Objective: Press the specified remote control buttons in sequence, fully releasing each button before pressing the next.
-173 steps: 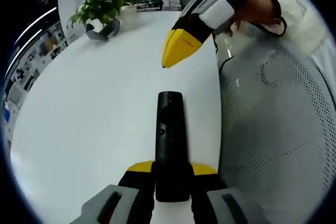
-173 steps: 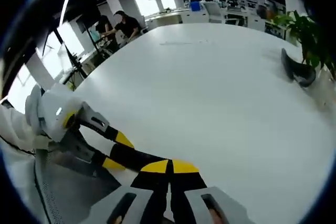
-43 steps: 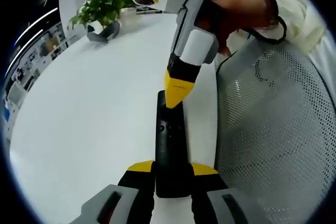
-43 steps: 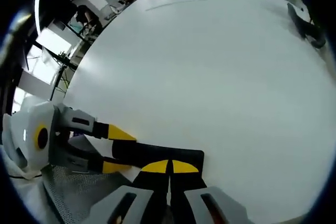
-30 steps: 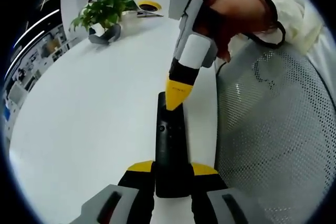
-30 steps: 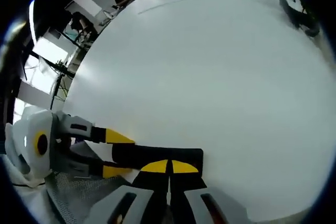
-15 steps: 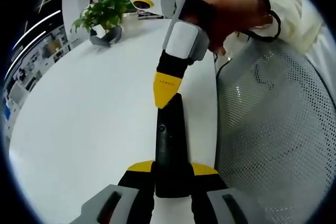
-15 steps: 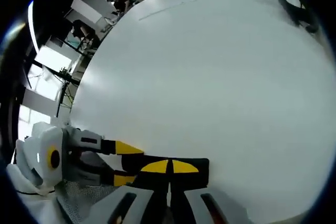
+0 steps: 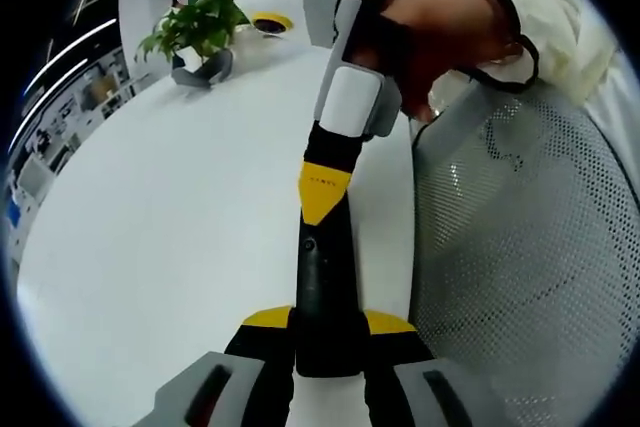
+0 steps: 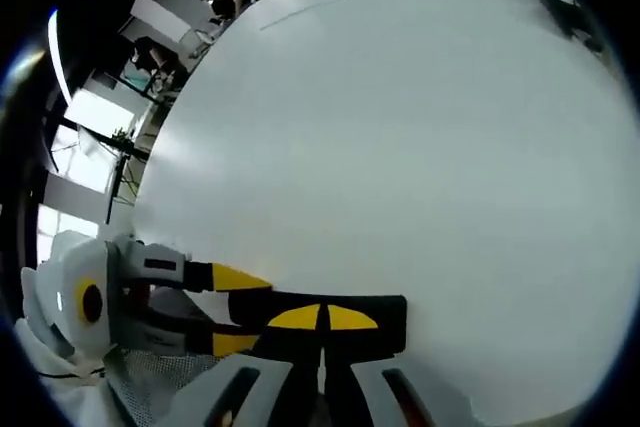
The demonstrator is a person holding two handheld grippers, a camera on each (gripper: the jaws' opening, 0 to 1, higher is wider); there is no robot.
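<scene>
The left gripper [image 9: 328, 332] is clenched on the near end of a slim black remote control [image 9: 322, 277], which juts forward above the white desk [image 9: 150, 207] close to its edge, beside a white mesh chair back [image 9: 520, 247]. From above, the right gripper [image 9: 322, 192] comes down with its yellow-tipped jaws pressed together — released of any load — and its point lies on the remote's upper face, over the far button area; whether a button is actually depressed I cannot tell. In the right gripper view the remote control [image 10: 385, 309] lies crosswise beneath that gripper's [image 10: 322, 318] closed tips, the left gripper [image 10: 225, 309] holding it from the side. The remote looks light, stiff and smooth-skinned — likely to tip under a press — so a hold across its narrow sides seems right. A potted plant [image 9: 195, 22] stands far off.
</scene>
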